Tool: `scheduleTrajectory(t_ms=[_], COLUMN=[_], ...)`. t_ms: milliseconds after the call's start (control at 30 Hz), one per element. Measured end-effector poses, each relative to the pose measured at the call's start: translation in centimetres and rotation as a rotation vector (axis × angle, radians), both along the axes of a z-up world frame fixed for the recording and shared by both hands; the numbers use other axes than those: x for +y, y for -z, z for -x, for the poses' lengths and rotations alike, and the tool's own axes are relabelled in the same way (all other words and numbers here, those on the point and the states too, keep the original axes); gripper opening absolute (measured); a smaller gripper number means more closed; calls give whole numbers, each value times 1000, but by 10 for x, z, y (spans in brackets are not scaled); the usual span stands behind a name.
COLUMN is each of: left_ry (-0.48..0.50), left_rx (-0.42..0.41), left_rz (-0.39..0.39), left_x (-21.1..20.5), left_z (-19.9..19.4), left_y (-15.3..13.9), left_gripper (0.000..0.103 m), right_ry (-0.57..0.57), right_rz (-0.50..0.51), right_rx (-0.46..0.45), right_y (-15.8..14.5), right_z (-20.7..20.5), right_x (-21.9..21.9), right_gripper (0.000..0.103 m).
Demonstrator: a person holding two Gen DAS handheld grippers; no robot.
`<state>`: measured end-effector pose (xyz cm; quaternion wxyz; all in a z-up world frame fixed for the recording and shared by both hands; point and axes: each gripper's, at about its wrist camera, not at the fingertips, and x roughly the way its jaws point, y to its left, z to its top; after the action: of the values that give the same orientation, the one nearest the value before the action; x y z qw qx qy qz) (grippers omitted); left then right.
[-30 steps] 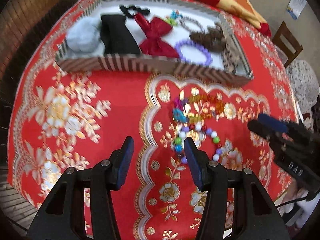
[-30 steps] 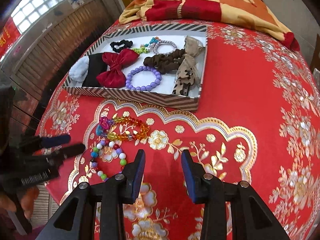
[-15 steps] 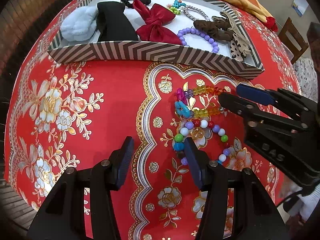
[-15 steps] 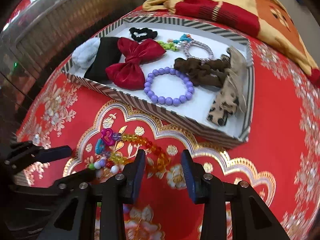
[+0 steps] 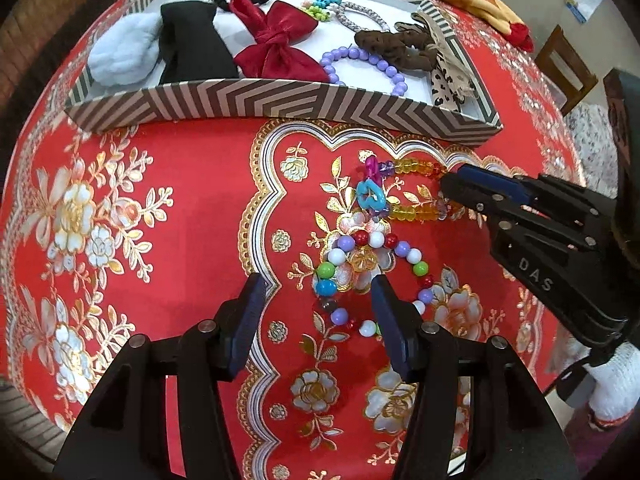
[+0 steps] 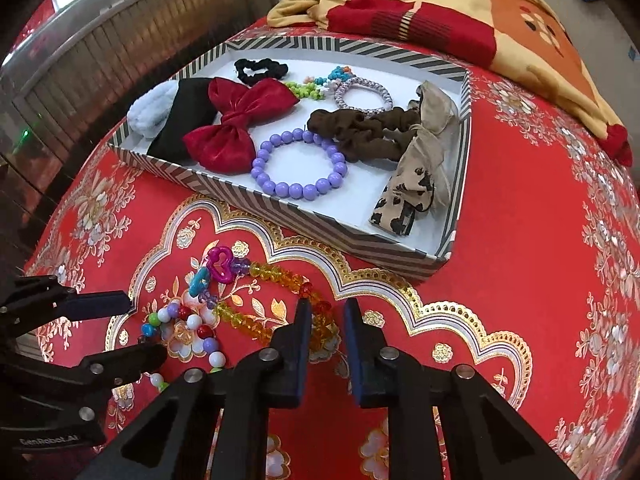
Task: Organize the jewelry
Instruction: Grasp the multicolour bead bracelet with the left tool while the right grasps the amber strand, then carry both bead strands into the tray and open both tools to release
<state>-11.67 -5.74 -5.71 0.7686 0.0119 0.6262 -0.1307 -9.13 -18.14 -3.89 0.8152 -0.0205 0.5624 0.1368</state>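
Observation:
An amber bead bracelet (image 5: 412, 212) (image 6: 276, 276) with pink and blue heart charms lies on the red tablecloth. Beside it lies a bracelet of round multicoloured beads (image 5: 376, 240) (image 6: 194, 322). My right gripper (image 6: 327, 310) (image 5: 450, 180) points down at the amber bracelet's end. Its jaws are closing, with the end beads between them and a small gap still showing. My left gripper (image 5: 316, 284) (image 6: 120, 330) stands open just above the multicoloured bracelet, holding nothing.
A striped box (image 5: 280, 100) (image 6: 280, 208) behind the bracelets holds a purple bead bracelet (image 6: 298, 191), a red bow (image 6: 240, 120), scrunchies and hair ties. A folded blanket (image 6: 440, 0) lies beyond it. A wooden chair (image 5: 568, 64) stands past the table's right edge.
My right gripper has come in from the right onto the amber bracelet's end and its jaws have narrowed. The left gripper has hardly moved.

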Motion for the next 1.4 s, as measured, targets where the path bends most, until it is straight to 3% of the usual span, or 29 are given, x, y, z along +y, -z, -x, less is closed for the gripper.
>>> scheduleTrajectory(t_ms=[67,100,133,200,333,667,1100,1400], left_ry=[8,14,18,30,16,13,-13,-32], left_rx=[-17,-35,-52,-55,-46,-148,-261,-318], left_rz=[-16,-18,-27,-17,23,74,44,2], left_x=[-6,-8,-10,-11,-3,9,29,31], left_z=[0,1,0,-2,-4,-11,-40,-76], left_y=[1,1,2,4,2,-51,-104,-121], left_gripper=[50,41,14,9,7,7,7,7], right_ry=[-4,-7,-6,-8,-7,-25,-18,-27], right_rz=[6,1,-1,-3,-24,-35,-19,-4], right_rx=[-2,-3,-6,-13,-40,-154,-240,-247], right_y=[0,-2,-5,-10,-28,-91,-140,-148], right_z=[1,3,6,7,9,12,-1,-29], right_x=[1,2,1,1,0,-4,-16,-10], right_gripper=[15,9,9,9,8,8,8,8])
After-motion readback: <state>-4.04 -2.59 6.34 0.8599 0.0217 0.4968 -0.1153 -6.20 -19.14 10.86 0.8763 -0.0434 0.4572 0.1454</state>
